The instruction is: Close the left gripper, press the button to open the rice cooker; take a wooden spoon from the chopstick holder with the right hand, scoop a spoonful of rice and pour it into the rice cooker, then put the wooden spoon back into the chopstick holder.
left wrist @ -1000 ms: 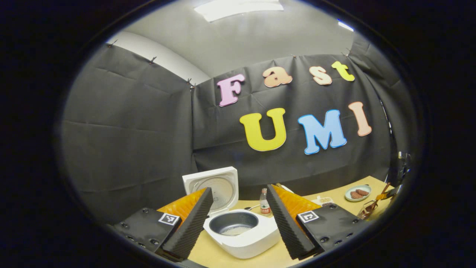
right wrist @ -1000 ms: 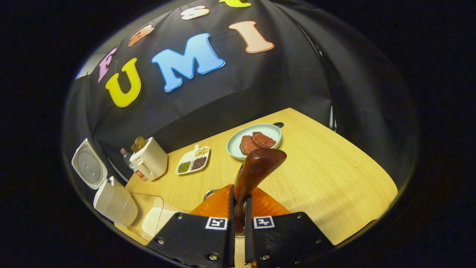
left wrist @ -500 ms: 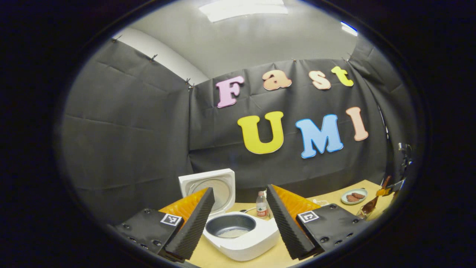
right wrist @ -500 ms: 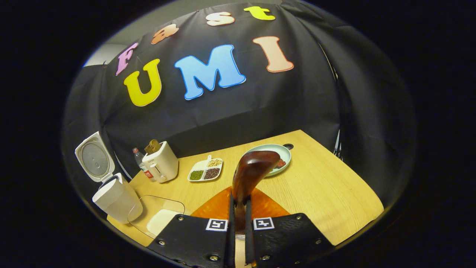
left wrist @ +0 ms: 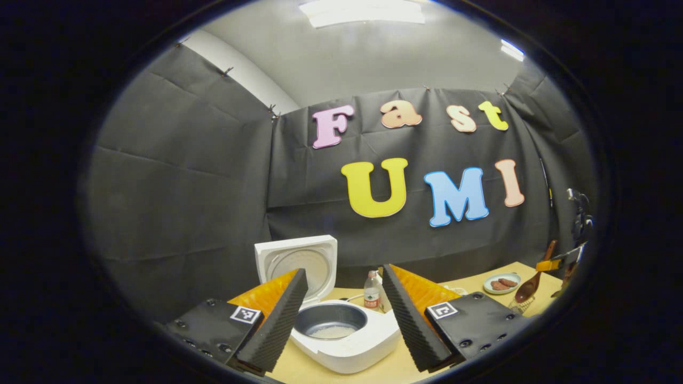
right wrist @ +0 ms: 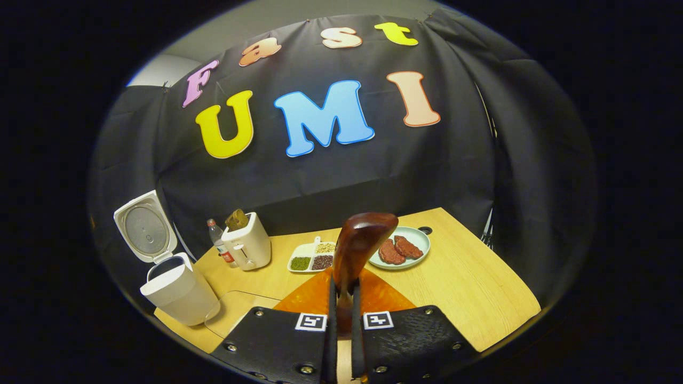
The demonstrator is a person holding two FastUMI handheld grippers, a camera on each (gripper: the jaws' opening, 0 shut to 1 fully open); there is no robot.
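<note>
Between the right gripper's (right wrist: 341, 314) closed fingers stands the wooden spoon (right wrist: 358, 245), clamped by its handle with the bowl rising ahead of the fingers; whether any rice lies in the bowl cannot be told from this side. To its left on the bench (right wrist: 469, 288) sits the rice cooker (right wrist: 179, 290) with its lid up, and beside it a clear container, mostly hidden at the view's lower edge. A cream holder (right wrist: 248, 246) stands farther back, near a small bottle, a divided dish of beans and a plate of meat (right wrist: 399, 248). The left gripper (left wrist: 341, 314) hangs in front of the cooker with its fingers spread apart and nothing between them; through the gap the open pot (left wrist: 331, 322) shows a little rice at its bottom. Far to the right in that view the spoon appears again, held off the bench. Judging from the open lid and the rice in the pot, the pour looks done and the return is in hand. The next move calls for carrying the spoon left and back to the holder and lowering it in before letting go.
</note>
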